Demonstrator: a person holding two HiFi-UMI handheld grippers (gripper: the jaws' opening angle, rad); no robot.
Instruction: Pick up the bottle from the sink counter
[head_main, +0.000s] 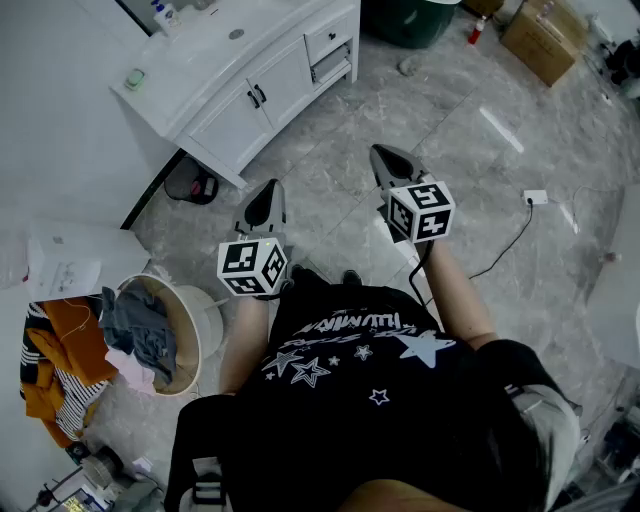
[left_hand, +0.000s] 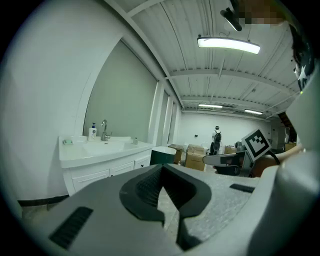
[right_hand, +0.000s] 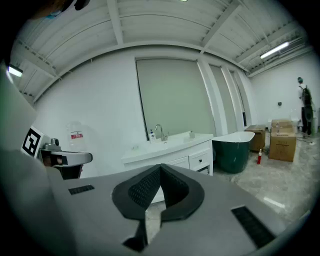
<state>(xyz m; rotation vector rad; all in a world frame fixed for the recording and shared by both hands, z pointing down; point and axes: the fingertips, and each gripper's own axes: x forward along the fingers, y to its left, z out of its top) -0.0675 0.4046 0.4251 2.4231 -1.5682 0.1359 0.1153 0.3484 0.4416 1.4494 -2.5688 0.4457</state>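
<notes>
The bottle is a small white pump bottle with a blue label, standing at the back of the white sink counter beside the faucet. It appears far off in the left gripper view and in the right gripper view. My left gripper is held in front of my body, well short of the counter, jaws shut and empty. The right gripper is beside it, a little farther forward, also shut with nothing between its pads.
A green soap dish lies on the counter's near corner. A laundry basket with clothes stands at my left. A dark green tub, cardboard boxes and a socket with a cable lie on the marble floor.
</notes>
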